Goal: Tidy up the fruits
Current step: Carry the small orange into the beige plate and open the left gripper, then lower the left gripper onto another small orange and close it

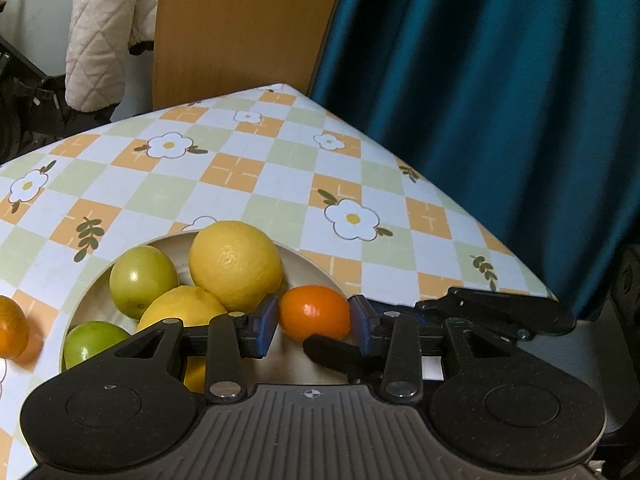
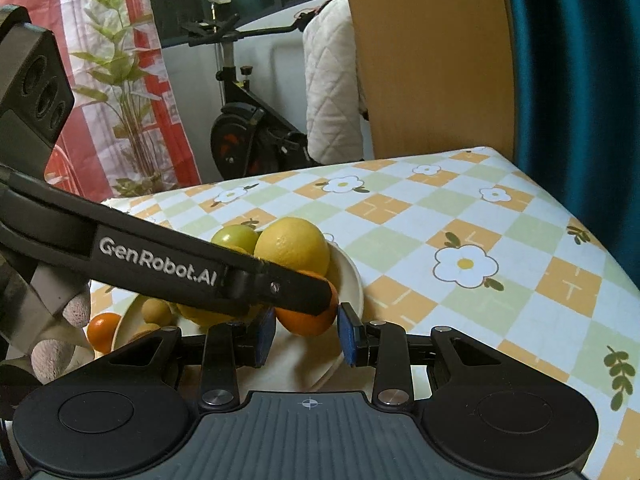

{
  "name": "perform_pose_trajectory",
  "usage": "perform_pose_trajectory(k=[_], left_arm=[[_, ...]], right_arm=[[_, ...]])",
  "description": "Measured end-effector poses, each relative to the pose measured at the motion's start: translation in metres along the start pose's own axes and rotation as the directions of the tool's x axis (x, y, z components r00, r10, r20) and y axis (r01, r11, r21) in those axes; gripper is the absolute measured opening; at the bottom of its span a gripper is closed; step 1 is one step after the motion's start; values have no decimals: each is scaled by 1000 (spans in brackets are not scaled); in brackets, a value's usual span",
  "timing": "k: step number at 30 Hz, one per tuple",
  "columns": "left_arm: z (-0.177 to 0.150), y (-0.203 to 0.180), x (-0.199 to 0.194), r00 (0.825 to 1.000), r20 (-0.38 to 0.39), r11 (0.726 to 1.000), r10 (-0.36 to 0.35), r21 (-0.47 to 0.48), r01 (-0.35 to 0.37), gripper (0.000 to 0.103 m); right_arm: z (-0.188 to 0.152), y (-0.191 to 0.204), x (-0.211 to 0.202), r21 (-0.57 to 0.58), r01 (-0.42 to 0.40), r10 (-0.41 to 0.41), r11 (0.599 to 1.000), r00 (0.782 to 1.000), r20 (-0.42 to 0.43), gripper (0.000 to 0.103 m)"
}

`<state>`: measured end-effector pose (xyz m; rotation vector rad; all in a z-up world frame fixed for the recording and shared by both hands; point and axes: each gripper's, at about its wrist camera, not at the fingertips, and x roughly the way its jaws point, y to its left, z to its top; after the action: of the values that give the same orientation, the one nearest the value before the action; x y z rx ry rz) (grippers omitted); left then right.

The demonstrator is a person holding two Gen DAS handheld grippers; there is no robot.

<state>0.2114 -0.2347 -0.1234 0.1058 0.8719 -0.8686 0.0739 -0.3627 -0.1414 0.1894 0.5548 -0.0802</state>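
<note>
A small orange (image 1: 314, 312) hangs over the near rim of a cream plate (image 1: 316, 266), with my left gripper (image 1: 314, 324) shut on it between its blue pads. Two lemons (image 1: 236, 264) and two green fruits (image 1: 142, 282) fill the plate. Another orange (image 1: 12, 332) lies on the cloth to the left. In the right wrist view, a left finger (image 2: 260, 280) crosses in front of the same orange (image 2: 308, 320). My right gripper (image 2: 306, 336) stands open just short of it, pads apart. One right finger (image 1: 332, 350) reaches under the orange. A gloved hand (image 2: 76, 312) holds the left gripper.
The table (image 2: 480, 220) has a checked flower cloth, and its edge runs close beside a teal curtain (image 1: 500, 100). A wooden chair back (image 1: 240, 24) with a quilted cloth (image 1: 100, 40) stands behind. An exercise bike (image 2: 240, 120) and a plant (image 2: 120, 80) lie beyond.
</note>
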Motion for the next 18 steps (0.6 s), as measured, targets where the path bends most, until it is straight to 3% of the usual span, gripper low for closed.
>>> perform_pose_trajectory(k=[8,18], left_arm=[[2,1,2,1000,2,1000,8,-4,-8,40],[3,3,-35,995,94,1000,-14,-21,16,41]], right_arm=[[2,6,0,-26,27,-27,999,1000,-2,31],[10,19,-18,-54,36,-34,998,999,25,32]])
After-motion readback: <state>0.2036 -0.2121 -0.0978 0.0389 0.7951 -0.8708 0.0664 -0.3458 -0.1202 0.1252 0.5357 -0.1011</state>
